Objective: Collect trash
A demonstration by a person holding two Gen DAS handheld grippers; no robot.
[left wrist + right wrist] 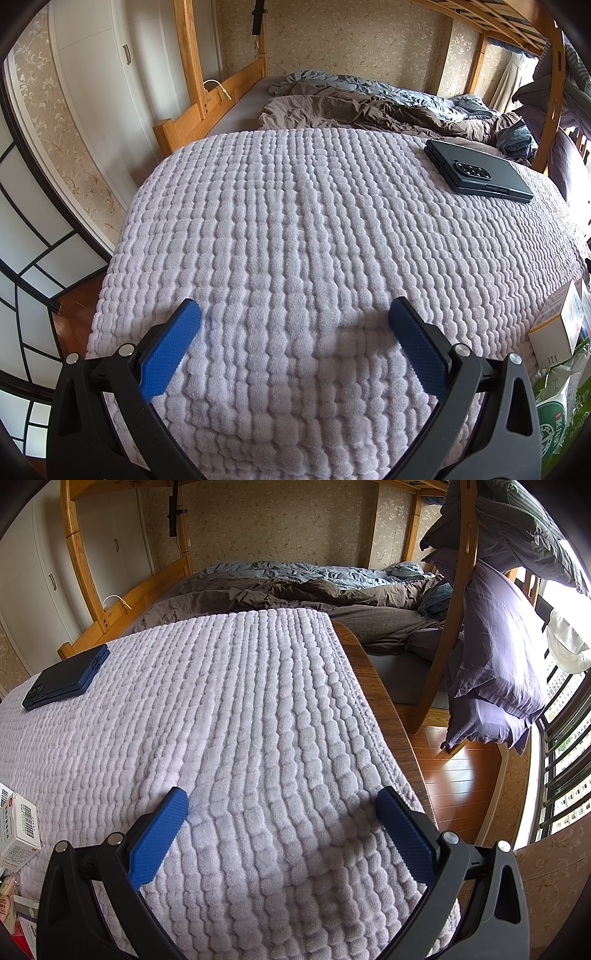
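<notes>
My left gripper (295, 314) is open and empty, low over a lilac waffle towel (295, 229) that covers a table. At the right edge of the left wrist view lie a white carton (557, 321) and green-printed wrappers (561, 406). My right gripper (282, 805) is open and empty over the same towel (221, 709). A white barcoded carton (18, 827) and more packaging (18, 904) sit at the far left edge of the right wrist view.
A dark blue phone (480, 170) lies on the towel, also in the right wrist view (66, 677). The table's wooden edge (384, 709) drops to a wooden floor (461, 775). A bunk bed with rumpled bedding (369, 103) stands behind. Purple pillowcases (495, 657) hang at the right.
</notes>
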